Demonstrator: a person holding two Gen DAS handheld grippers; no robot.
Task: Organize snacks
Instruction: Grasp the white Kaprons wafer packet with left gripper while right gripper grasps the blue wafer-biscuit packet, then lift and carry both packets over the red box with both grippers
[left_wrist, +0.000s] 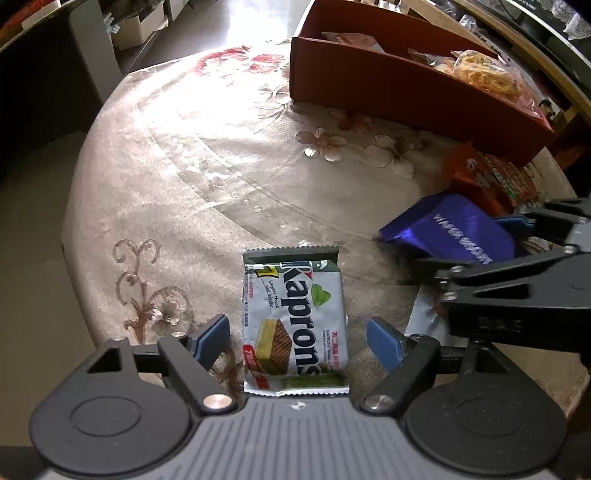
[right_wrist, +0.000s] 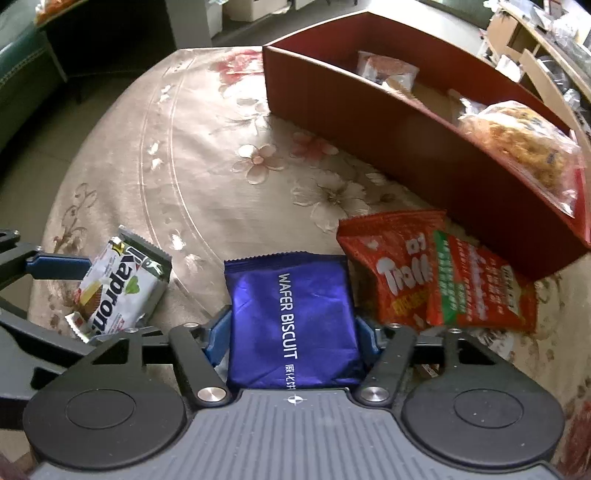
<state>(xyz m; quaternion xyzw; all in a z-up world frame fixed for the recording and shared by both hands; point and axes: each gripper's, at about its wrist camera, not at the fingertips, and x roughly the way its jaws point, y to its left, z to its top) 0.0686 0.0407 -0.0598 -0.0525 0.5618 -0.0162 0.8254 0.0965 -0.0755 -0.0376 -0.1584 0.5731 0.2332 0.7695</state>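
A white and green Kaprons wafer packet (left_wrist: 295, 317) lies flat on the floral tablecloth (left_wrist: 207, 177). My left gripper (left_wrist: 297, 341) stands open around it, with a gap showing between each blue pad and the packet. A purple wafer biscuit packet (right_wrist: 291, 321) sits between the blue pads of my right gripper (right_wrist: 291, 339), which is shut on it. In the left wrist view this purple packet (left_wrist: 454, 229) hangs tilted to the right, above the cloth. The right wrist view shows the Kaprons packet (right_wrist: 118, 288) at the left.
A red cardboard box (right_wrist: 369, 122) with a divider stands at the back right and holds several snack bags (right_wrist: 517, 144). A red Trolli packet (right_wrist: 399, 273) and a red and green packet (right_wrist: 480, 288) lie in front of it. The round table's edge curves along the left.
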